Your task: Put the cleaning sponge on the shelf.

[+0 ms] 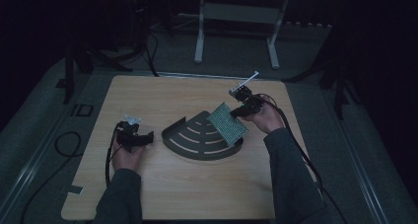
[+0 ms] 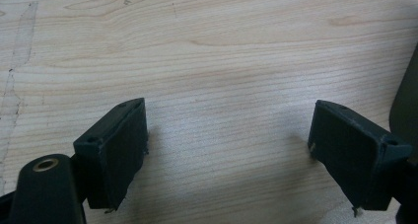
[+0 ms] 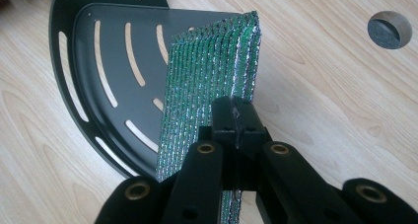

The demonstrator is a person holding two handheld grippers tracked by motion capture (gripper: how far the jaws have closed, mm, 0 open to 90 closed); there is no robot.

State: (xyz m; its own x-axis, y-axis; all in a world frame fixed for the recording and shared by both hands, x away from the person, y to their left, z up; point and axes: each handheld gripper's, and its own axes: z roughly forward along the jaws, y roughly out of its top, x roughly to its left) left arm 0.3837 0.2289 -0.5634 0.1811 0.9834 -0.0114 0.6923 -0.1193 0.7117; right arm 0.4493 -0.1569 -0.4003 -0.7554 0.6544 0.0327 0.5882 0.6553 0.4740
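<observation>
A flat green scouring pad with silver threads (image 1: 226, 123) (image 3: 207, 81) hangs tilted over the right part of a black slotted quarter-round tray (image 1: 192, 140) (image 3: 84, 61). My right gripper (image 1: 235, 110) (image 3: 236, 116) is shut on the pad's near edge, its jaws pinched together around it. My left gripper (image 1: 148, 136) (image 2: 229, 150) rests on the wooden table to the left of the tray, open, with bare wood between its pads (image 2: 123, 150).
The wooden table (image 1: 162, 194) has bare wood in front of the tray and behind it. A round hole (image 3: 389, 29) in the tabletop lies right of the pad. The tray's dark edge (image 2: 406, 105) shows at the right of the left gripper view. Dark floor and a white stand (image 1: 236, 17) lie beyond.
</observation>
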